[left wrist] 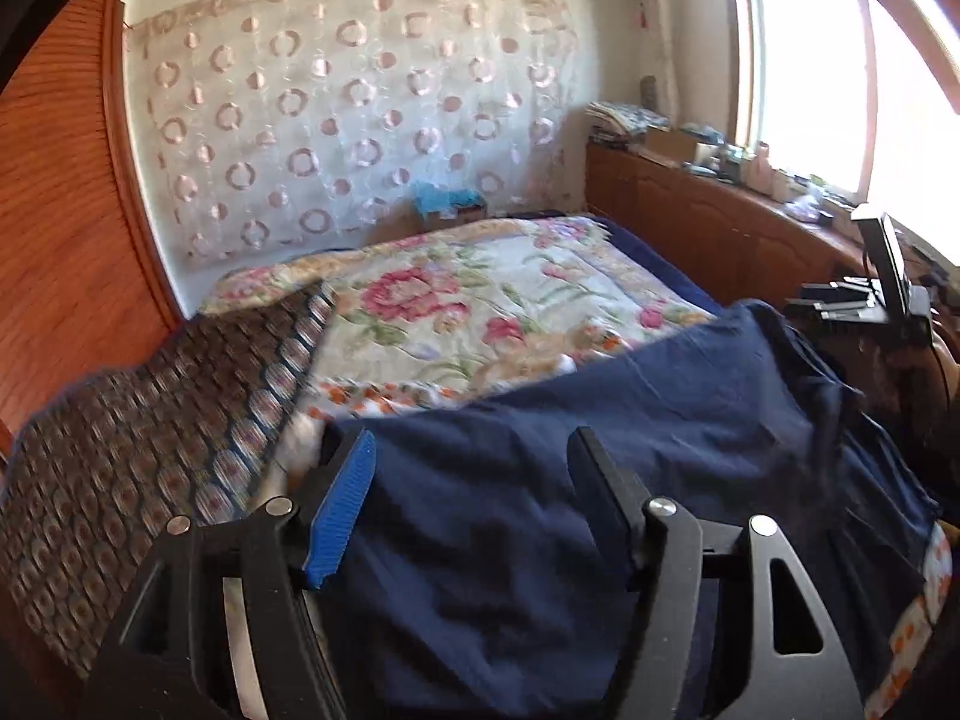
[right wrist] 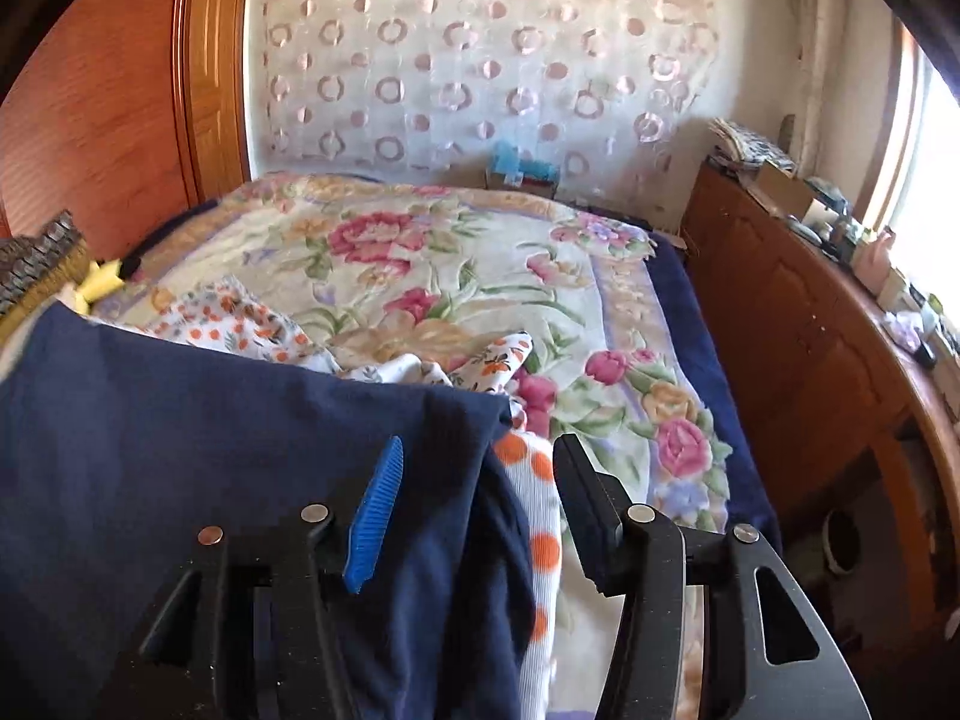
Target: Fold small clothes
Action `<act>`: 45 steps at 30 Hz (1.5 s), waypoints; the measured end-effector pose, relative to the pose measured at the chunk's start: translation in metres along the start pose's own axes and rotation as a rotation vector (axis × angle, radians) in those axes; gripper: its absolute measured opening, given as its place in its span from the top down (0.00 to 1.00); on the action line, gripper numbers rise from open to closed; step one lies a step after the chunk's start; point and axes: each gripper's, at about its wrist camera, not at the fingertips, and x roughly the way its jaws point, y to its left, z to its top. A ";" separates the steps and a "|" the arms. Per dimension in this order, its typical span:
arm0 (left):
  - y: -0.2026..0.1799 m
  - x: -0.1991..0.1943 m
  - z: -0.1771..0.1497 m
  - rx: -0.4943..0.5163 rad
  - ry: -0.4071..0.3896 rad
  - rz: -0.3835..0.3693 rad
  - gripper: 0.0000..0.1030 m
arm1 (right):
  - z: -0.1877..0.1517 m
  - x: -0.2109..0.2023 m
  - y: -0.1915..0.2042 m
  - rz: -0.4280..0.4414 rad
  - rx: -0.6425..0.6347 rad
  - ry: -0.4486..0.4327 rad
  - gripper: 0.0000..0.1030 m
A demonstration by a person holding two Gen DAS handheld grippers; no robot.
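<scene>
A navy garment (left wrist: 570, 450) lies spread across the near part of the bed. My left gripper (left wrist: 471, 450) stands open over its left portion, and the cloth lies loose between the blue pad (left wrist: 339, 510) and the black finger. In the right wrist view the navy garment (right wrist: 180, 450) fills the lower left. My right gripper (right wrist: 480, 450) is open at its right edge, with navy cloth and a white cloth with big orange dots (right wrist: 543, 480) lying between the fingers, unpinched. A white cloth with small orange flowers (right wrist: 240, 324) is crumpled just beyond.
A floral blanket (right wrist: 480, 276) covers the bed. A brown patterned fabric (left wrist: 150, 450) lies at the left. A wooden cabinet (right wrist: 810, 312) with clutter on top runs along the right under a window. A curtain with rings (left wrist: 360, 120) hangs behind, and a wooden panel (left wrist: 54, 210) stands at the left.
</scene>
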 end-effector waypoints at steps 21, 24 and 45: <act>-0.079 -0.005 -0.097 0.070 0.230 -0.151 0.64 | -0.117 -0.079 0.066 0.301 0.112 0.163 0.48; -0.076 -0.005 -0.094 0.059 0.237 -0.147 0.67 | -0.119 -0.071 0.069 0.313 0.103 0.166 0.48; -0.083 -0.039 -0.093 0.106 0.156 -0.103 0.88 | -0.121 -0.094 0.093 0.241 0.016 0.011 0.92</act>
